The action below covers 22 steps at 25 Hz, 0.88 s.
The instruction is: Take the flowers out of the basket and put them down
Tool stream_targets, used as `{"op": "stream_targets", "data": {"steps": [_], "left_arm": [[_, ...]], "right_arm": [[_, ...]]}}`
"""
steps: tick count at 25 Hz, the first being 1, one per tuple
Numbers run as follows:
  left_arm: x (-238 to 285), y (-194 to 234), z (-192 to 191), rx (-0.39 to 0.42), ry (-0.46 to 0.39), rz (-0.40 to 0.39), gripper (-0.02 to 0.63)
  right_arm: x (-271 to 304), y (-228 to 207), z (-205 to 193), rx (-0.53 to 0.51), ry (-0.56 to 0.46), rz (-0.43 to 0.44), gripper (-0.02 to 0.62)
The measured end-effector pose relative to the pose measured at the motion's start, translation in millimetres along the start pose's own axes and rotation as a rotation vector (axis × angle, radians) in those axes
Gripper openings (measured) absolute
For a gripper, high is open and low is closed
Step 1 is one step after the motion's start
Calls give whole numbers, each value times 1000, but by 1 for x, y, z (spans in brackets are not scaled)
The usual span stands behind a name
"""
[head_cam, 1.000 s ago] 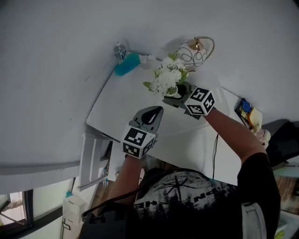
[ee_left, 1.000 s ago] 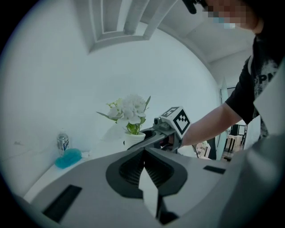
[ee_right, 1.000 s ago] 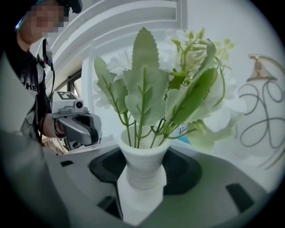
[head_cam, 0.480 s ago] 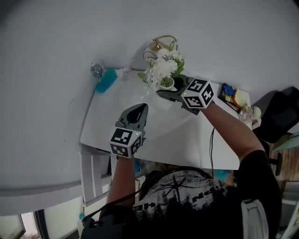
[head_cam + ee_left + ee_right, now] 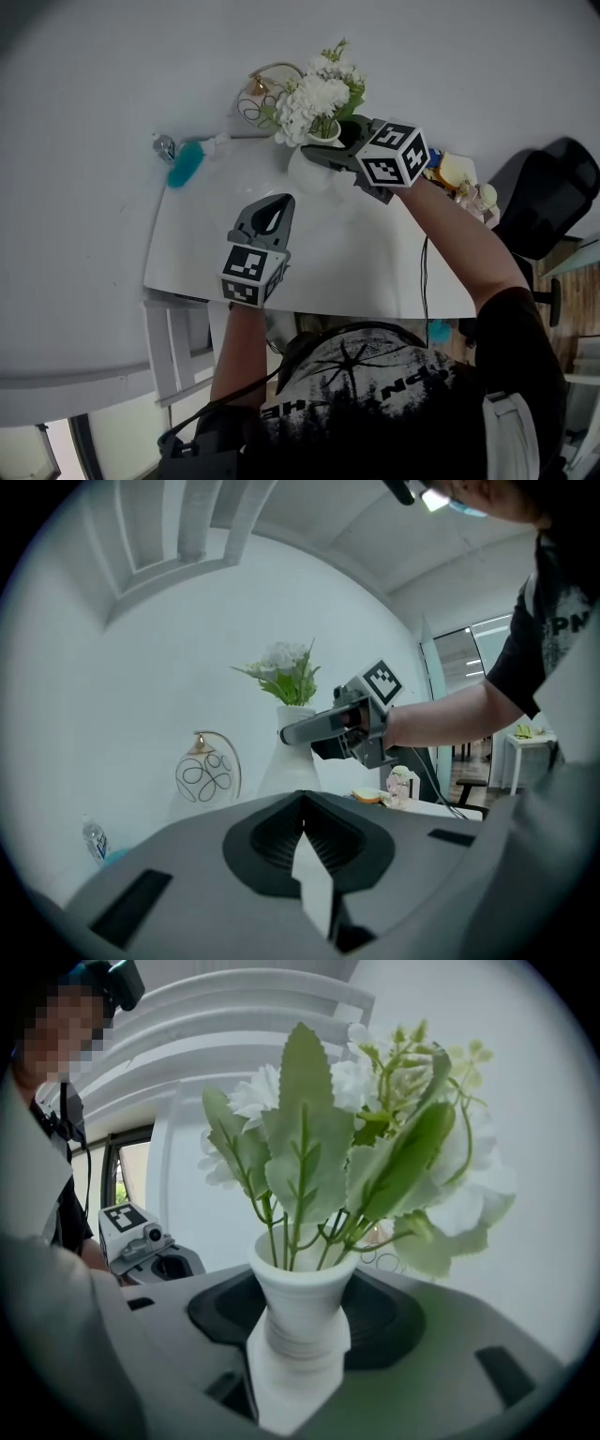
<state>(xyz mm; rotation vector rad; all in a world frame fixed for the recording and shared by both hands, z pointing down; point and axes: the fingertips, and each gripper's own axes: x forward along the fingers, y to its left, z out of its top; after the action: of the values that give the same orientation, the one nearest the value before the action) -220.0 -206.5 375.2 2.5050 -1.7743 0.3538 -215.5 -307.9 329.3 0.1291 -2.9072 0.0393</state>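
Note:
White flowers with green leaves (image 5: 314, 89) stand in a white vase (image 5: 307, 171). My right gripper (image 5: 319, 155) is shut on the vase's ribbed neck (image 5: 302, 1321) and holds it upright above the white table (image 5: 375, 272). The blooms (image 5: 356, 1138) fill the right gripper view. Just left of the flowers, against the wall, stands a round wire basket with a gold handle (image 5: 255, 94); it also shows in the left gripper view (image 5: 206, 775). My left gripper (image 5: 274, 214) hovers over the table's middle, shut and holding nothing, pointing at the vase (image 5: 292, 752).
A teal brush (image 5: 185, 161) and a small bottle (image 5: 164, 145) lie at the table's far left corner. Small colourful items (image 5: 459, 178) crowd the far right edge. A black chair (image 5: 548, 197) stands right of the table, and a cable (image 5: 424, 281) hangs over its near edge.
The right gripper has carried the vase of flowers up and over to the basket's right side. The left gripper has stayed shut over the table's middle.

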Motion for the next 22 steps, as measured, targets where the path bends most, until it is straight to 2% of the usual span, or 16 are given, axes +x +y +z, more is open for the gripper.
{"op": "stream_targets", "data": {"steps": [3,8,14,20,22], "left_arm": [[24,-33,13,4,8,-21,11],[24,-32,-4,-32,-16,-56,11],[81,-141,17,11,-5,-133,11],[93,-141,21,-25,-37,-191,11],[99,-155,19,-35,-41,-207,11]], "right_arm": [[-45,-19,11,37,-37,-35,249],[-47,-15,19,3,-33,-81,249],[-186,-51,-6,1,-61,-196,249],[-197,-64,-27,16,8,-282,249],[-211,-65,-43,22,20,-299,249]]}}
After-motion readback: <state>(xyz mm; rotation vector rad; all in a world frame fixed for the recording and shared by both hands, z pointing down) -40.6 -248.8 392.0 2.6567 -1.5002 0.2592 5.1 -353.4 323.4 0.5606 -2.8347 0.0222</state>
